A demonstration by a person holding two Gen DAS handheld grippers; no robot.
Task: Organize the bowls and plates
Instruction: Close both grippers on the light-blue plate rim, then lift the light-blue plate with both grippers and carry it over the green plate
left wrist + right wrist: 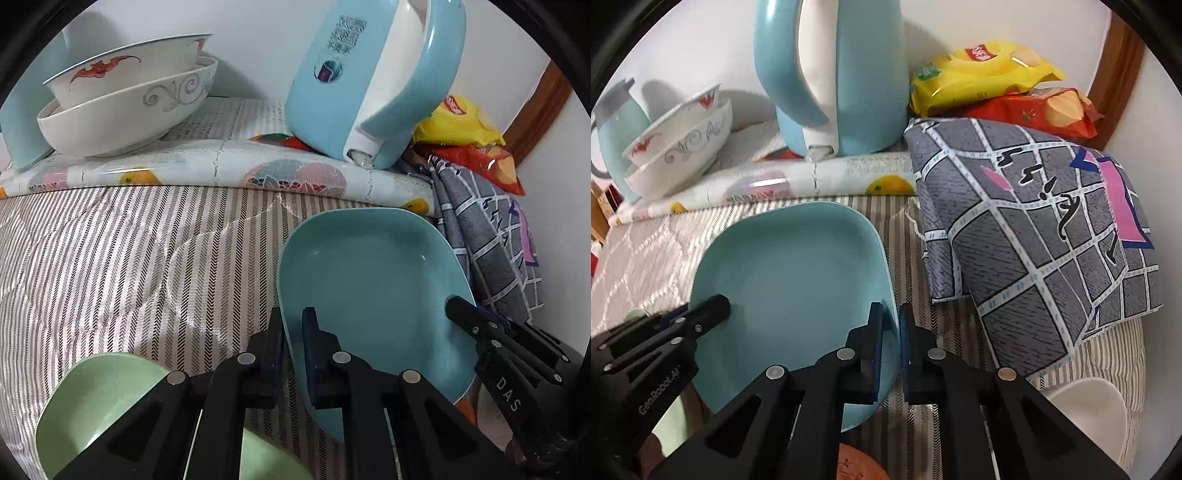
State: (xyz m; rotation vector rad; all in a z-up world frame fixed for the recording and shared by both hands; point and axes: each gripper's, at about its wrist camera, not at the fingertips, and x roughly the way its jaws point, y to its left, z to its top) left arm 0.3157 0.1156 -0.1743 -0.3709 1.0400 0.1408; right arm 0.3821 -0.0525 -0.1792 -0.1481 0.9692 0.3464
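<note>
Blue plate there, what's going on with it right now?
A person is holding the blue plate with both handheld grippers. The left gripper is shut on its left rim and the right gripper is shut on its right rim. The plate sits over the striped quilt, in front of the two stacked bowls and the blue kettle. A green plate lies nearby.

Bright, sharp; fisheye-curved, dark-vignetted edges

"DAS" — right gripper (pixel 458 306), "GenRobot.AI" — left gripper (pixel 720 304)
</note>
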